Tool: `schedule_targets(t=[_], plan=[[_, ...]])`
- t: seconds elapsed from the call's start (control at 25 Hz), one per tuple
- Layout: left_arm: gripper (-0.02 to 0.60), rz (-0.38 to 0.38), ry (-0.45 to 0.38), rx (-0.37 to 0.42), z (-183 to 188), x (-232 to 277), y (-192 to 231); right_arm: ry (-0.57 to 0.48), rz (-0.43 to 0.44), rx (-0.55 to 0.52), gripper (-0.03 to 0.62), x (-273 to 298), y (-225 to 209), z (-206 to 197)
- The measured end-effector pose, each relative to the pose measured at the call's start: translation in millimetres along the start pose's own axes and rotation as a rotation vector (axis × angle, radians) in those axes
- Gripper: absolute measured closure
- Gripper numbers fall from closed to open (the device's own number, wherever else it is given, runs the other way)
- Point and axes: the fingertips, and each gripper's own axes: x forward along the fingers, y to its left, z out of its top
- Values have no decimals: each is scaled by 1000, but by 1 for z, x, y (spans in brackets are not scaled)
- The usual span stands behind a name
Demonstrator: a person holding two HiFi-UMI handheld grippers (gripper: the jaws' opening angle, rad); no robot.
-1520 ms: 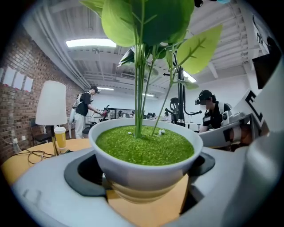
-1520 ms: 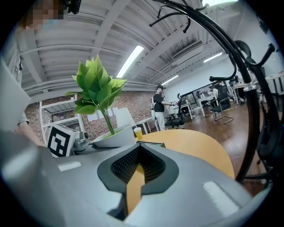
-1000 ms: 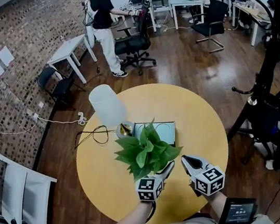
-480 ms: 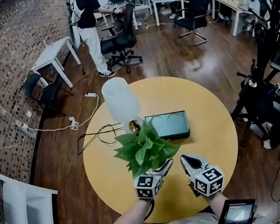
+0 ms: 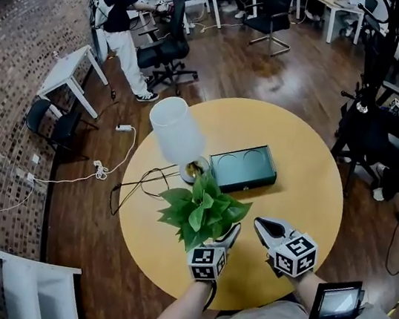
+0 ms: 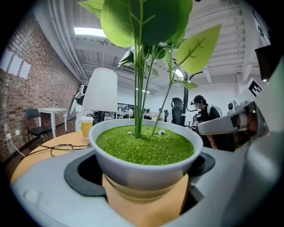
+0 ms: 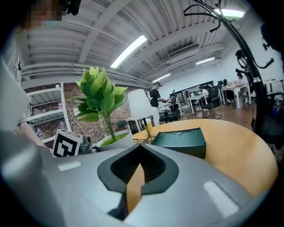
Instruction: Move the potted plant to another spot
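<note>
Currently we are holding the potted plant by its white bowl in the left tool, with the jaws spread wide and pressing on it, near the tabletop's front edge.

Risk, as we are judging it: the smooth, rounded bowl could be slipping or tipping, and the leaves could be brushing the lamp.

Pose: the left forearm is reaching forward, and the right tool, jaws together and empty, is hovering just beside.

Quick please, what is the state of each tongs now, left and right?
Left tongs: closed on the potted plant, at its white pot.
Right tongs: closed, empty.
</note>
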Motion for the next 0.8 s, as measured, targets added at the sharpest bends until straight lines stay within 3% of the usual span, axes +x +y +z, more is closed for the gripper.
schedule_targets(t=[0.56, 0.8], plan=[[57, -36, 104, -22, -80, 3, -28, 80, -20, 45, 594, -8, -10, -46], [57, -41, 128, -28, -95, -1, -36, 118, -21, 69, 594, -11, -9, -64]])
